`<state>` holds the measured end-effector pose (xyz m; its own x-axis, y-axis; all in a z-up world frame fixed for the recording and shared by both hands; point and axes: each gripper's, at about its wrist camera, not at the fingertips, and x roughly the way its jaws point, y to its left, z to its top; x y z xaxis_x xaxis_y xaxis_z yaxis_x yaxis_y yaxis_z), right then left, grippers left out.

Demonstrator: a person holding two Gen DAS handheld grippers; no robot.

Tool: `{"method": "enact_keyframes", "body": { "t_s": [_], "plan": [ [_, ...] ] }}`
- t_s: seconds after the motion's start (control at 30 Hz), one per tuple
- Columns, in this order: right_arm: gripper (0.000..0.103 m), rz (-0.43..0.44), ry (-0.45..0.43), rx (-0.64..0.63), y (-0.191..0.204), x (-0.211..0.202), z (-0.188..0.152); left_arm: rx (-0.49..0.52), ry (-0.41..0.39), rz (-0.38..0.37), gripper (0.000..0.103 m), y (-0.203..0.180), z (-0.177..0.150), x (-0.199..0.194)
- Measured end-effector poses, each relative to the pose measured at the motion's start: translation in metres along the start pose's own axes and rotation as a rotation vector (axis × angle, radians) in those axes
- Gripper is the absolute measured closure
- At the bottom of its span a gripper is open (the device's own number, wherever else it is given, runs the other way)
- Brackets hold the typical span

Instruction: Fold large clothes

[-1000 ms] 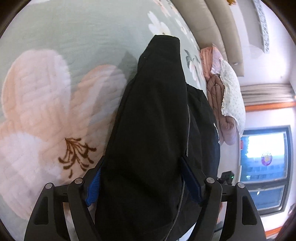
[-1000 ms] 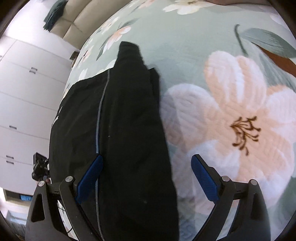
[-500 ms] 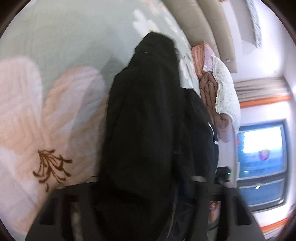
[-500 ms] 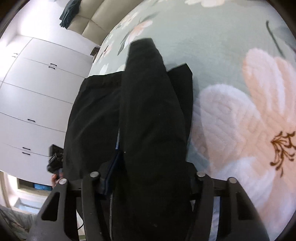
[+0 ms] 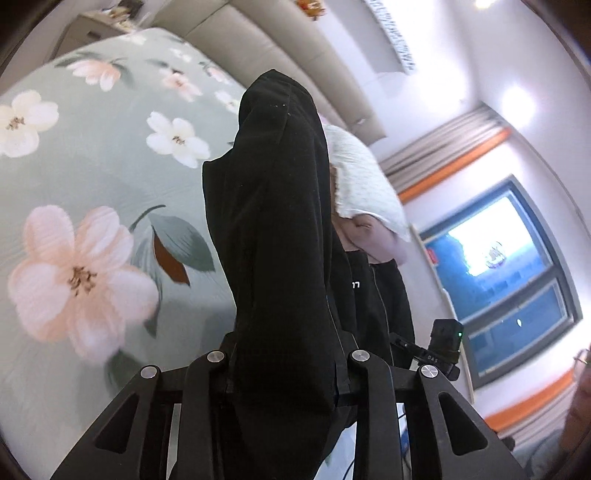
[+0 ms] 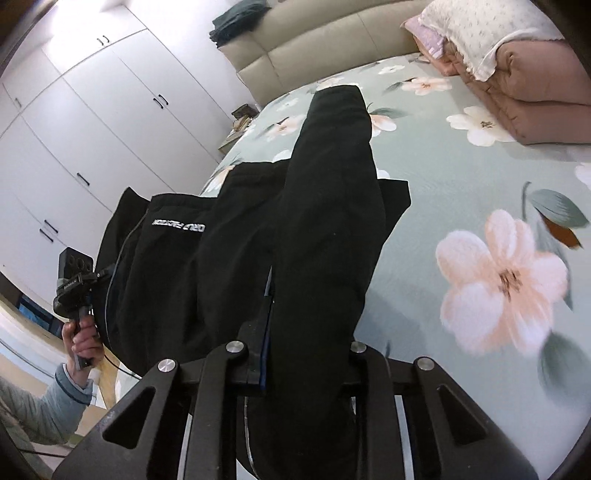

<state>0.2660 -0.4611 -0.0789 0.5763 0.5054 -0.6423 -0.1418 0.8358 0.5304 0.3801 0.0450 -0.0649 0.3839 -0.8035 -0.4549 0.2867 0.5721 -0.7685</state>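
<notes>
A large black fabric jacket (image 5: 280,236) with white lettering on the chest is held up off a quilted pale-green bedspread (image 5: 110,158) printed with pink and white flowers, each end gathered into a gripper.

Left gripper (image 5: 284,365): black, two-fingered; the jaws have just been closing and are clamped on a thick fold of the jacket, which fills the space between them.

Right gripper (image 6: 295,354): black, with a blue pad visible; the jaws have just been closing and are pressed onto another bunched fold of the same jacket, whose body sags between the two grippers.

A folded pink quilt (image 6: 532,92) topped by a white dotted pillow (image 6: 484,29) is seen at the head of the bed, beside a beige padded headboard (image 6: 332,40). White wardrobe doors (image 6: 92,122) are seen beyond the bed.

A hand (image 6: 83,341) in a light-blue sleeve is seen gripping the left gripper's handle.
</notes>
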Motion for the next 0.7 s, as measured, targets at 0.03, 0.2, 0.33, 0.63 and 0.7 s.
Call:
{"method": "enact_keyframes", "body": {
  "t_s": [0.03,0.2,0.33,0.63,0.7],
  "plan": [
    [0.078,0.003,0.001,0.007,0.009,-0.009,-0.008,0.005,0.006,-0.007,0.072,-0.003,-0.009,-0.013],
    [0.078,-0.018,0.051,0.037,0.049,-0.027,-0.060,0.021,0.075,-0.002,0.071,-0.009,-0.052,-0.054],
    [0.078,-0.026,0.127,0.061,0.051,-0.019,-0.108,-0.001,0.129,0.016,0.071,0.019,-0.106,-0.072],
    [0.075,-0.176,0.108,0.133,0.024,-0.002,-0.170,-0.184,0.077,0.024,0.061,0.105,-0.184,-0.101],
    [0.070,-0.245,0.121,0.178,0.011,0.005,-0.174,-0.267,0.095,0.195,0.061,0.133,-0.186,-0.103]
  ]
}}
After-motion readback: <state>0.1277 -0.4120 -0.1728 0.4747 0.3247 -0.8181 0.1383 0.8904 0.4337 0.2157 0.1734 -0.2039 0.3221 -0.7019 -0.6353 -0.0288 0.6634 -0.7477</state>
